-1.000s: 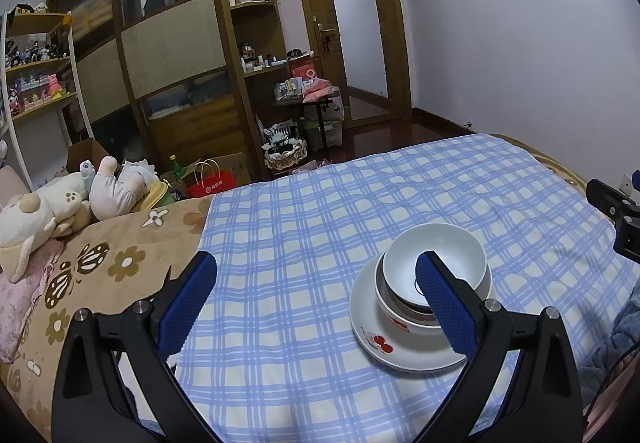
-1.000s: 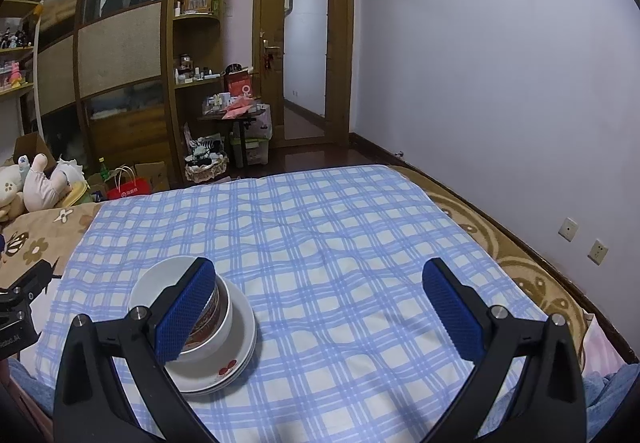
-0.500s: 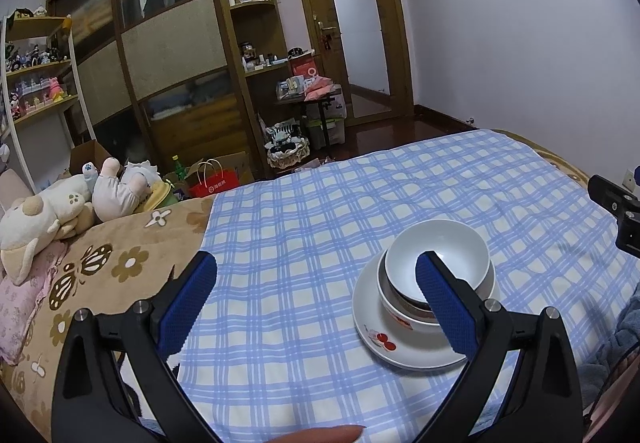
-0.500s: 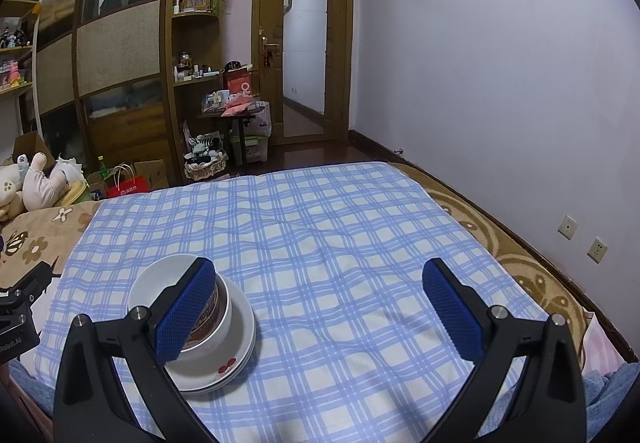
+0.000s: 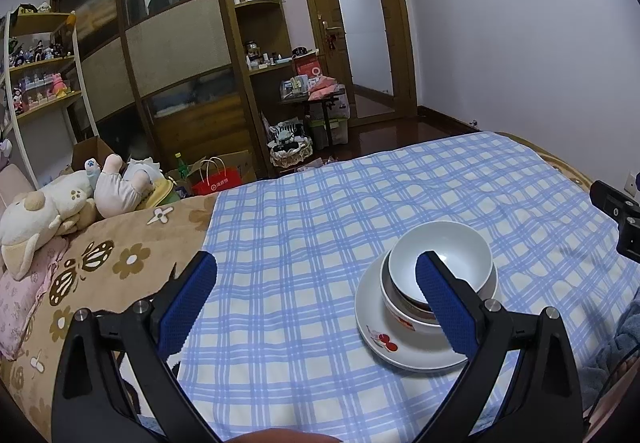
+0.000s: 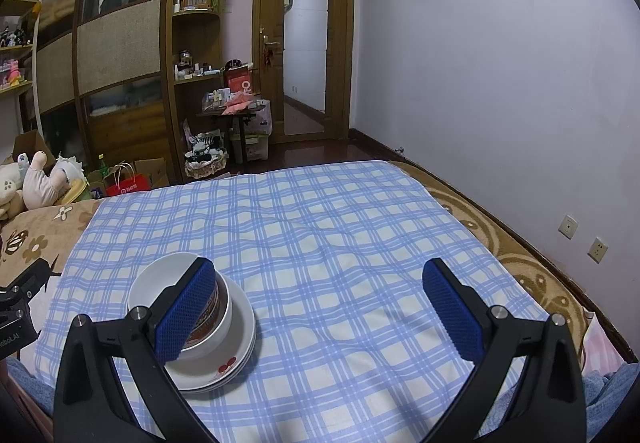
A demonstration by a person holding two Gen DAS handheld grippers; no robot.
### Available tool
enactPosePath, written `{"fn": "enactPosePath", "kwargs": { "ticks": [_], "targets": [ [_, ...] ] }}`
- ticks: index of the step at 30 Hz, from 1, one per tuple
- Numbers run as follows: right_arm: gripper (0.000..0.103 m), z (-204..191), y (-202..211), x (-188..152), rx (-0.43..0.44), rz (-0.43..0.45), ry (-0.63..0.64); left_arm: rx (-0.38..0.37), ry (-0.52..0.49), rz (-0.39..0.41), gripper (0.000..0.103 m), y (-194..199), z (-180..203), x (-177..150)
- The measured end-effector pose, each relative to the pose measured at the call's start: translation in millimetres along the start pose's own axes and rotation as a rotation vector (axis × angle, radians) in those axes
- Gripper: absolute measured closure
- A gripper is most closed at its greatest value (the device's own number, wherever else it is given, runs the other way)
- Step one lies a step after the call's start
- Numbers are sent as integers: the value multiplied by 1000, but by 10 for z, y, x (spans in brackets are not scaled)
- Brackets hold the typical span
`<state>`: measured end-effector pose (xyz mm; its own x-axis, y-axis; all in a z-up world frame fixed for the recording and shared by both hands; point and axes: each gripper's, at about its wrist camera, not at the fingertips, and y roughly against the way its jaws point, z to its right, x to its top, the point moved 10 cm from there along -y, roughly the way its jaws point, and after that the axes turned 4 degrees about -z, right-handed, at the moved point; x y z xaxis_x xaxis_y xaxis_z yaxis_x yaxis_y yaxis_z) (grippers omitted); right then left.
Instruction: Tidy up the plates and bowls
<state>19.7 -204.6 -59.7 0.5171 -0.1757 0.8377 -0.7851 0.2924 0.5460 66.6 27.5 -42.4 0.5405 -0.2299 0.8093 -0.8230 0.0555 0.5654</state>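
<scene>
A white bowl [image 5: 440, 257] sits nested inside a second bowl [image 5: 404, 317] with a red pattern on its side, and both stand on a white plate [image 5: 374, 339] marked with red cherries; the stack rests on the blue checked cloth [image 5: 320, 227] spread over the bed, toward its near edge. The left gripper [image 5: 316, 301] hovers just short of the stack with its blue pads spread wide and nothing between them; its right pad crosses in front of the bowls, and the stack lies to the right of the gripper's middle. The right gripper [image 6: 326, 309] is likewise wide apart and empty; in its view the stack lies behind its left pad, the plate [image 6: 236, 355] showing beneath the bowls [image 6: 160, 283]. Left of the stack, beyond the cloth's edge, lies a brown flowered blanket [image 5: 100, 263]; stuffed toys [image 5: 68, 203] lie at its far end. A fingertip [image 5: 276, 436] shows at the bottom edge of the left view.
</scene>
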Motion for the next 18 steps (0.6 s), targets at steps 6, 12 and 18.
{"fn": "enactPosePath", "kwargs": {
  "ticks": [6, 12, 18],
  "targets": [
    [0, -1, -13, -20, 0, -2, -1, -3, 3, -1, 5, -5, 1, -3],
    [0, 0, -12, -17, 1, -3, 0, -3, 9, -5, 5, -2, -14, -13],
    [0, 2, -13, -16, -1, -3, -1, -3, 11, -11, 5, -9, -10, -21]
  ]
}}
